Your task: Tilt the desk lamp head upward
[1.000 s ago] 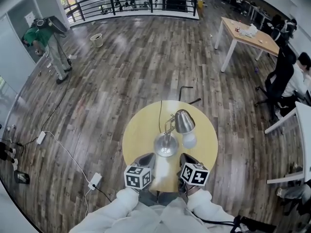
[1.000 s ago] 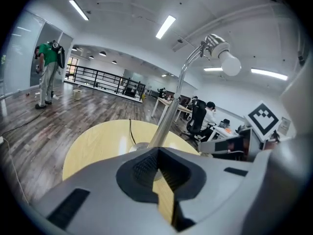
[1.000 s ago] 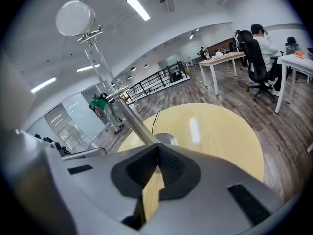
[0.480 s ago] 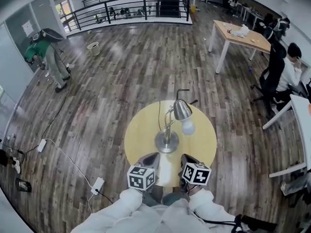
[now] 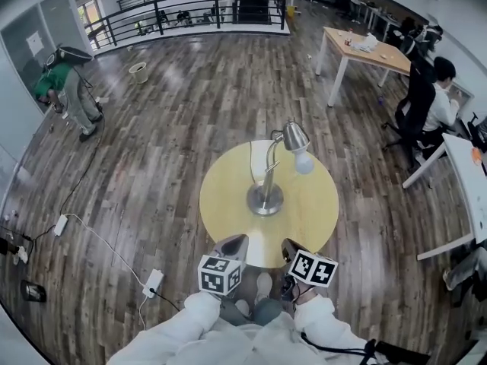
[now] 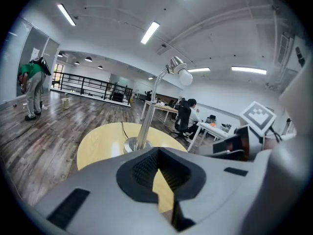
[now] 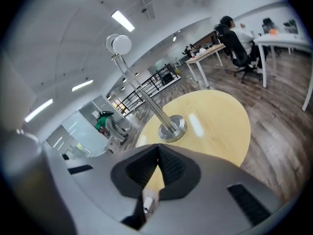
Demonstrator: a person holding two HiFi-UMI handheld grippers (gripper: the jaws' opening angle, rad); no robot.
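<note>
Dark wood-plank floor spreads wide; a black metal railing runs along the far side. A rectangular wooden desk on white legs stands far right. Long white ceiling strip lights glow overhead.

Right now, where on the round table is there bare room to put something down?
Bare: the left side of the table, between lamp base and rim; the right side likewise; and the strip from base to near rim, by the left gripper and right gripper. Crowded: the centre, and the far side with the cord and overhanging lamp head.
</note>
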